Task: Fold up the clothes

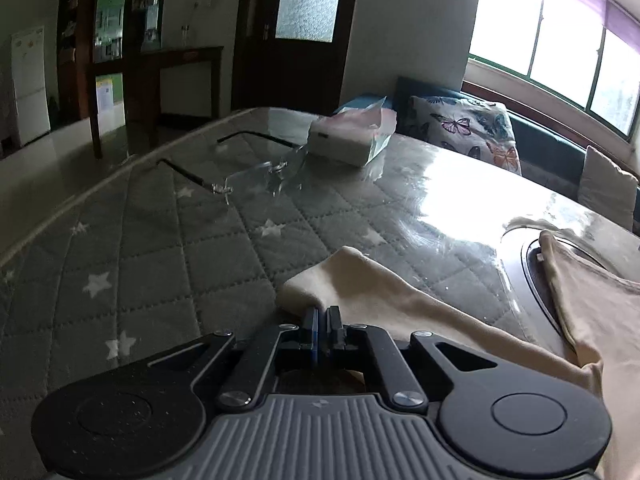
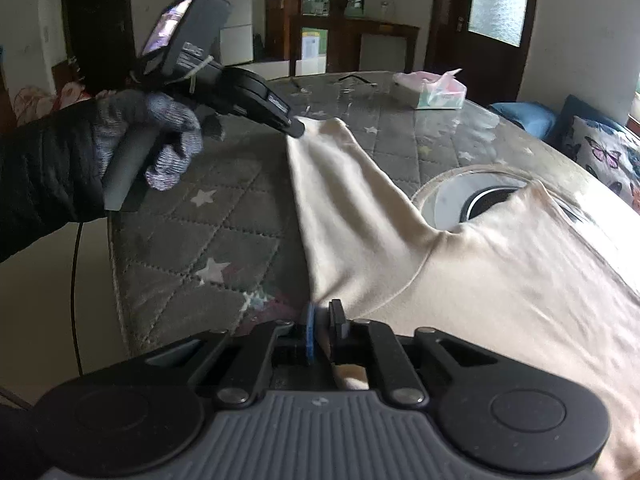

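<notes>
A cream garment (image 2: 460,272) lies spread on the round table with its grey star-quilted cover (image 2: 224,208). My left gripper (image 1: 323,320) is shut on the end of a sleeve (image 1: 360,280) of the garment. In the right wrist view the left gripper (image 2: 298,127) pinches that sleeve tip, held by a gloved hand (image 2: 160,140). My right gripper (image 2: 325,320) is shut on the garment's edge near the table's near rim. The cloth between the two grippers is pulled into a taut band.
A pair of glasses (image 1: 244,172) and a tissue pack (image 1: 352,136) lie on the far side of the table. A round recessed hole (image 2: 476,196) sits in the table's middle, partly under the garment. A butterfly cushion (image 1: 468,132) rests on a bench by the window.
</notes>
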`<state>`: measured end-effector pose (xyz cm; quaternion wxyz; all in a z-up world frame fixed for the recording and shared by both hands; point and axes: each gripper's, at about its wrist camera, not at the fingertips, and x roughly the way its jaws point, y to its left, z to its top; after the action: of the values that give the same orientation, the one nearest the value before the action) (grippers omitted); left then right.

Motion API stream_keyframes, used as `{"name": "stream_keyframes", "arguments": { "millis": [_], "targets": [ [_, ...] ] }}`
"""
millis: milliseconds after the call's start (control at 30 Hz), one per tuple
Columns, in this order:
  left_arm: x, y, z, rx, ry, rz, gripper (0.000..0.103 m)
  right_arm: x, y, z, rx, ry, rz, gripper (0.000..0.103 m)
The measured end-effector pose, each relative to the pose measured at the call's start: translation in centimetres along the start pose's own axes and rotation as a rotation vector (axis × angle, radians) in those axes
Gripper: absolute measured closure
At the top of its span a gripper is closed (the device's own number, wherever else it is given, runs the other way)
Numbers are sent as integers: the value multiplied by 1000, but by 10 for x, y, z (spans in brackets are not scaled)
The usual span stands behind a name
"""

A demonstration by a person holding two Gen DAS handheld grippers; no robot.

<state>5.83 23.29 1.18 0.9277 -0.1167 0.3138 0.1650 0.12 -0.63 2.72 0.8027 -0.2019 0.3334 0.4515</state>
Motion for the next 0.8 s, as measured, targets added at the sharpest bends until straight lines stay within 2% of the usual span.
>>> {"name": "stream_keyframes", "arguments": {
  "millis": [100,200,300,433,633,800],
  "targets": [
    [-2,-1,-1,4,0,-3,99,-6,-2,1,17,-3,28,81],
    [-4,0,-1,-1,1,-4,99,-15,-14,4,79,-38,23,81],
    [-8,1,0,-4,-5,-9,99,-20,-31,9,139,-70,-13,81],
    [-10,1,0,-14,1,-9,99,-8,-52,10,214,-56,-68,81],
    [-25,1,7,-24,-31,-39,99,4,-37,0,138,10,-123,81],
    [-51,-13,21,-6,-99,-98,99,3,-23,-4,76,2,-172,81]
  ]
}}
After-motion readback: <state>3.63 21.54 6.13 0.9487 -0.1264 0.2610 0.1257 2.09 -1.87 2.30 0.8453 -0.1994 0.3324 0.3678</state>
